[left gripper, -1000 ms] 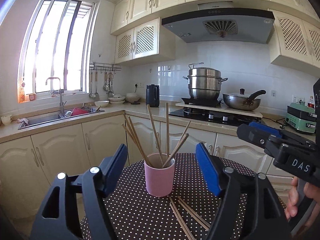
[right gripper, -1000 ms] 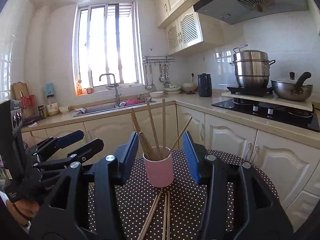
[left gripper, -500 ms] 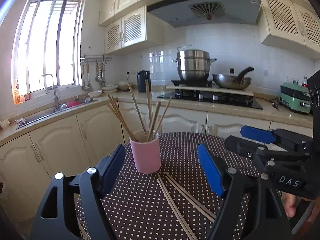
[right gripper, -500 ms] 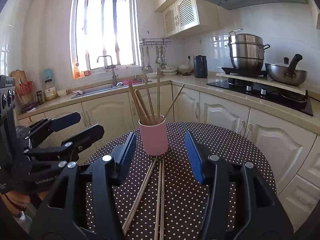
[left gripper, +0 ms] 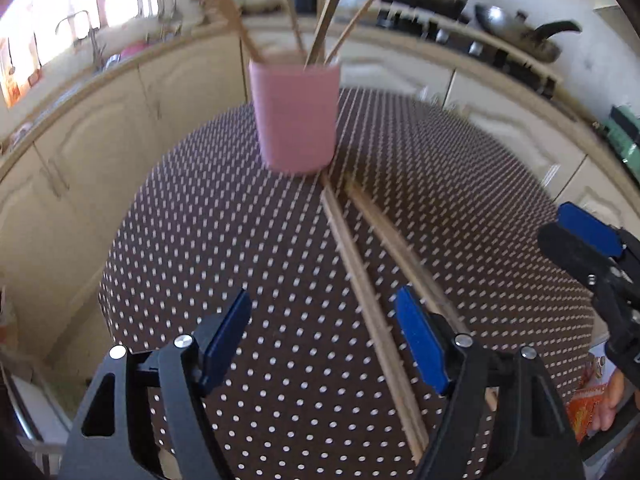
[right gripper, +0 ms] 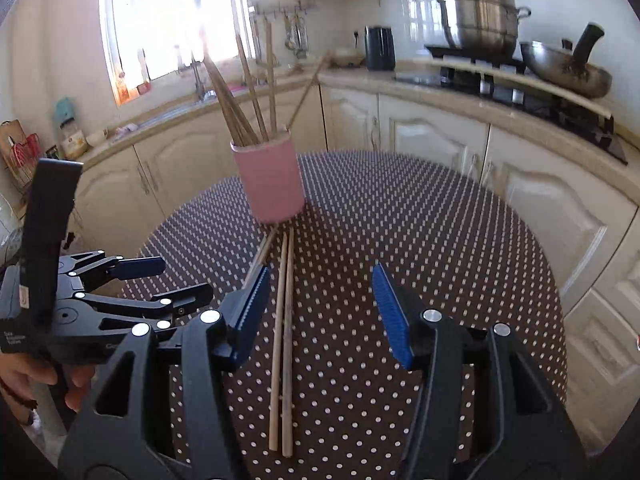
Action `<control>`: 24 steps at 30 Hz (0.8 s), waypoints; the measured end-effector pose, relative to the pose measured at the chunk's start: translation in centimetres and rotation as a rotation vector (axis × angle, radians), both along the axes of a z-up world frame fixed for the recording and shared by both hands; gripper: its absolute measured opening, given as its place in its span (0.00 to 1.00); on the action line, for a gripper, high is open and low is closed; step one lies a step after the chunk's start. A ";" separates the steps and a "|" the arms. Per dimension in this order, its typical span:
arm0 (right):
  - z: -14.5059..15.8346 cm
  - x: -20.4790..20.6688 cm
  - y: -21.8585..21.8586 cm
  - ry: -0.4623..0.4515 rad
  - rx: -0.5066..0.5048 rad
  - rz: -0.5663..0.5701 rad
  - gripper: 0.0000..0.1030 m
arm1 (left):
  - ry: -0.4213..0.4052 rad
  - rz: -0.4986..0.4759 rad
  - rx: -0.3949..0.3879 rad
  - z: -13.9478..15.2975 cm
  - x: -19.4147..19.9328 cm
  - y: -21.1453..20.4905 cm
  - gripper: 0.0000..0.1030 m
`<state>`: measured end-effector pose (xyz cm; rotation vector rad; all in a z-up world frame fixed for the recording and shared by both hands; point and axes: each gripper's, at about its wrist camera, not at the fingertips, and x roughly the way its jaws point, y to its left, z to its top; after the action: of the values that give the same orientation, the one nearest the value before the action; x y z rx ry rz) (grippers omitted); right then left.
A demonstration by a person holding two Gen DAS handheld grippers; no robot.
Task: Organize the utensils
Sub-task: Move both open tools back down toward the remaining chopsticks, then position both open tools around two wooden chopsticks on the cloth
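Left gripper (left gripper: 322, 340) open; right gripper (right gripper: 316, 312) open, empty

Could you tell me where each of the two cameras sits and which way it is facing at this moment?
Left wrist view: rides the left gripper, tilted down at the dotted table, the pink cup and loose chopsticks; the right gripper and some fingers show at right.
Right wrist view: rides the right gripper, facing the cup, stove side and window; the left gripper and a hand show at left.
Shared: cup, loose chopsticks, table, kitchen counter.
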<state>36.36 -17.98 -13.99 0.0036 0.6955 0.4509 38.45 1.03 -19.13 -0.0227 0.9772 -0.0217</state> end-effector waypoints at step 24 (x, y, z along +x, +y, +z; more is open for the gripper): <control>-3.5 2.8 0.9 0.177 -0.056 0.021 0.52 | 0.113 -0.014 0.036 -3.6 2.9 -0.5 0.72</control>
<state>39.16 -17.10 -17.52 -0.0162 0.8829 0.4544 41.32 0.51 -22.69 0.0167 1.0910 -0.0161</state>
